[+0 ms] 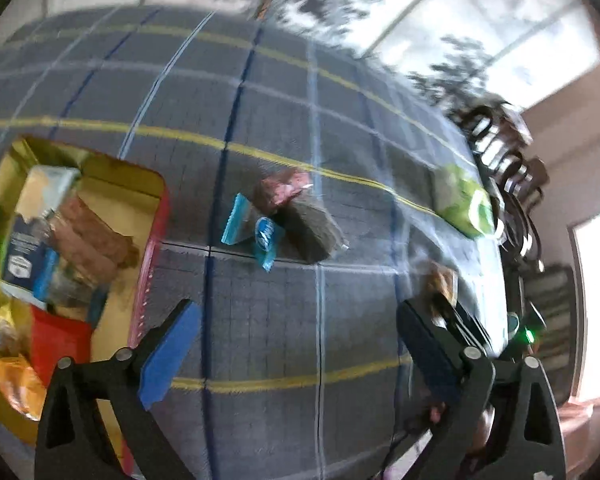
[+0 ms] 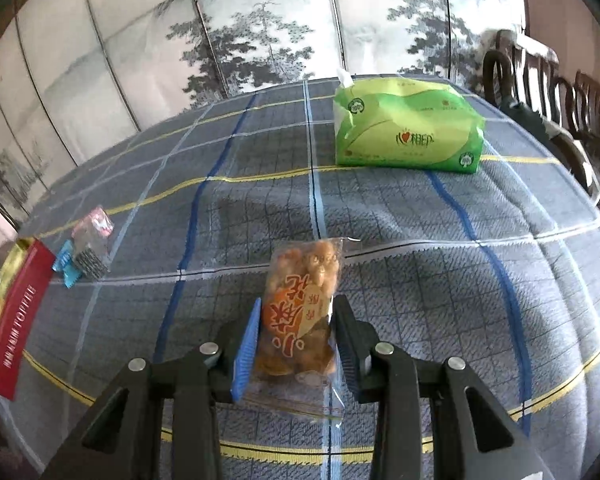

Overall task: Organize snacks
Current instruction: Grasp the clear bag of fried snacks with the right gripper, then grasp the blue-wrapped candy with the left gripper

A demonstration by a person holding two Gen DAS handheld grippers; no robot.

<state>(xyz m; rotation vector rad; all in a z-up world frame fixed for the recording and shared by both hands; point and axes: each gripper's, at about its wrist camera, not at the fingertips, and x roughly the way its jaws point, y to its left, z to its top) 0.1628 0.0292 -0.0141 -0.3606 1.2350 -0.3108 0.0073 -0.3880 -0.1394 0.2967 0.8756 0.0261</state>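
A plaid-covered bench (image 2: 400, 216) fills both views. The red tin (image 1: 100, 248), at the left wrist view's left edge, holds mixed packets. A green tissue pack (image 2: 408, 124) sits upper right in the right view. The right gripper (image 2: 296, 344) has its fingers closed on a peanut bag (image 2: 304, 312), low centre. The left gripper (image 1: 296, 344) is spread wide, empty. Small sweets (image 1: 268, 224) lie mid-frame.

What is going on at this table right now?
A person with a handheld gripper in each hand is sorting snacks on a plaid tablecloth. The right gripper is shut on a clear peanut packet. The left gripper is open and empty above the cloth. A red and gold box already holds several packets, while a few small wrapped snacks lie loose beside it. A green tissue pack sits further back.
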